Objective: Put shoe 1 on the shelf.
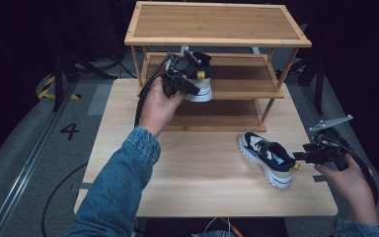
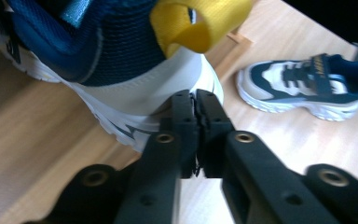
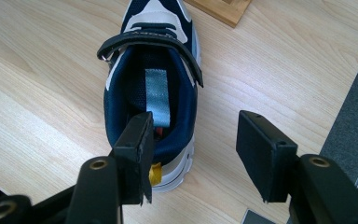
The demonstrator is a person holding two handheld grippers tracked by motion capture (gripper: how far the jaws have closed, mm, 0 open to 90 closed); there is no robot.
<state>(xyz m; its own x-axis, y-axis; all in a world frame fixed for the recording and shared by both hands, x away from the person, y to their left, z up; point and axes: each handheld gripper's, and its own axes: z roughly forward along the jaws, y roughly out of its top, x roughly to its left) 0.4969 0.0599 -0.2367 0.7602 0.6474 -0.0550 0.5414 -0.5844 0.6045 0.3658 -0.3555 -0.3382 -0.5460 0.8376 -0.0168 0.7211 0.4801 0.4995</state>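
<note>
Shoe [image 1: 199, 85] sits on the rack's [image 1: 237, 91] middle shelf; left hand-held gripper [image 2: 195, 105] pressed together at its heel, pinching nothing. Right hand-held gripper [image 3: 193, 149] spread behind the desk [image 1: 192, 168] shoe [image 1: 268, 158].

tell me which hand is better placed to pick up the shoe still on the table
Right. The right tool hangs open just behind the shoe on the table. The left tool, jaws together, is at the other shoe on the rack's middle shelf.

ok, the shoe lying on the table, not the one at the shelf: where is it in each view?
High view: shoe on the table, right of centre, before the right claw.
Left gripper view: upper right.
Right gripper view: centre, heel nearest.
Shared landmark: wooden shelf unit's base.
</note>
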